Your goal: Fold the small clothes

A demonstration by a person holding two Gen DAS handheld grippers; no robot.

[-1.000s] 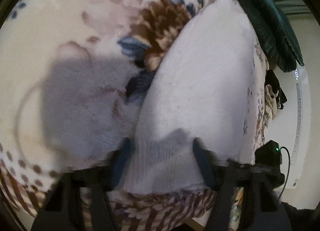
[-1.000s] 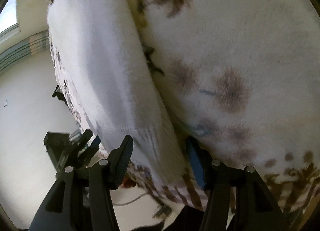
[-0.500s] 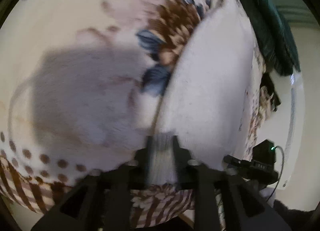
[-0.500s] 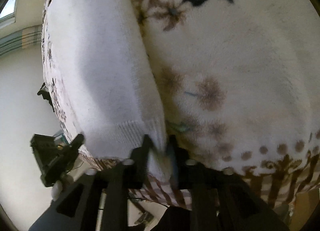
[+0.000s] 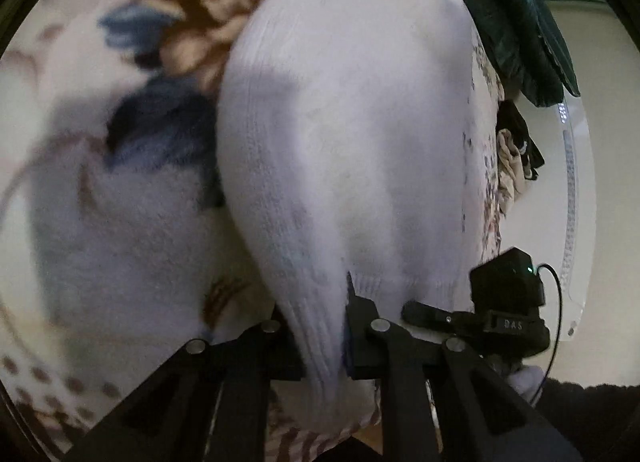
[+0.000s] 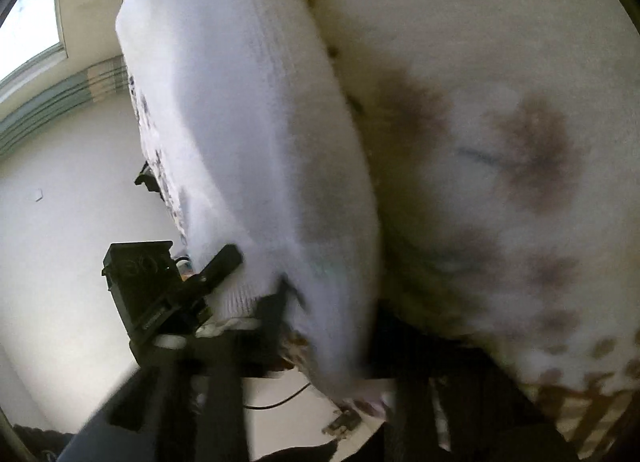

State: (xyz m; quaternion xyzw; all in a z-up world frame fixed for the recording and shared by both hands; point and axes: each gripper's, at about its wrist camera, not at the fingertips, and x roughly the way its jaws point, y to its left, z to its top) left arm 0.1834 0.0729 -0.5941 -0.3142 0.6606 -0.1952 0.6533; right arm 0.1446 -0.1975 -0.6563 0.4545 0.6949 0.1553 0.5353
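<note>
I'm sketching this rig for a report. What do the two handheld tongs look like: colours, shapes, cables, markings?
Both are matte black. The left tongs have angular linkage bars with round silver pins. In the left view, the right tongs carry a boxy black module with a green light, a thin black cable and faint raised lettering. Finger pads look dark blue. No sleeve is clearly visible.

White knit garment [image 5: 352, 134], ribbed hem. Cream fleece blanket [image 5: 120, 222]: brown and blue flowers, brown dots, striped border. Dark green cloth [image 5: 516, 18]. Black left hand-held gripper [image 5: 320, 338]; black right hand-held gripper [image 6: 328, 338]. White wall [image 6: 60, 222].
</note>
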